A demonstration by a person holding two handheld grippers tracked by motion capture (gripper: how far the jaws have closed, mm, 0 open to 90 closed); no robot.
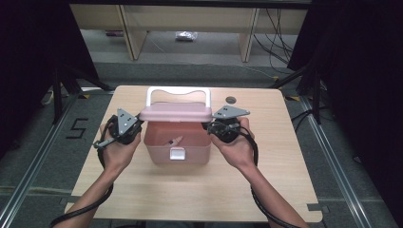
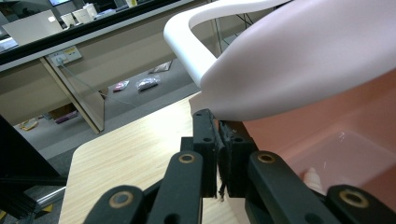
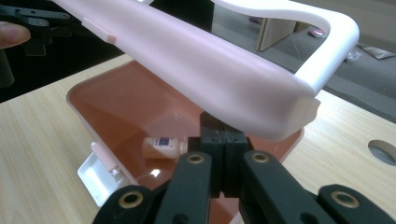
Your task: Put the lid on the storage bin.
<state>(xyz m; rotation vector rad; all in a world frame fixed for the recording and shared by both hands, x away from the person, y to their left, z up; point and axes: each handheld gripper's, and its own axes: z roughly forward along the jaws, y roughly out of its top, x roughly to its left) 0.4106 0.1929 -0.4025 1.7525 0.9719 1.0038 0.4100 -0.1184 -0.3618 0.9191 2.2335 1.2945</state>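
A pink box (image 1: 161, 154) with a white front latch (image 1: 177, 153) stands mid-table. Its pale pink lid (image 1: 176, 113), with a white handle (image 1: 178, 90), is raised above the open box. My left gripper (image 1: 139, 124) is shut on the lid's left end, my right gripper (image 1: 209, 126) on its right end. In the left gripper view the closed gripper (image 2: 218, 123) meets the lid's (image 2: 303, 60) rim. In the right gripper view the closed gripper (image 3: 223, 128) reaches under the lid's (image 3: 210, 70) corner. A small bottle (image 3: 163, 147) lies inside the box (image 3: 126, 98).
The wooden table (image 1: 190, 190) has a round cable hole (image 1: 230, 99) behind the box on the right. Beyond the far edge stand desk legs and floor cables. Black curtains hang on both sides. Bare tabletop lies in front of the box.
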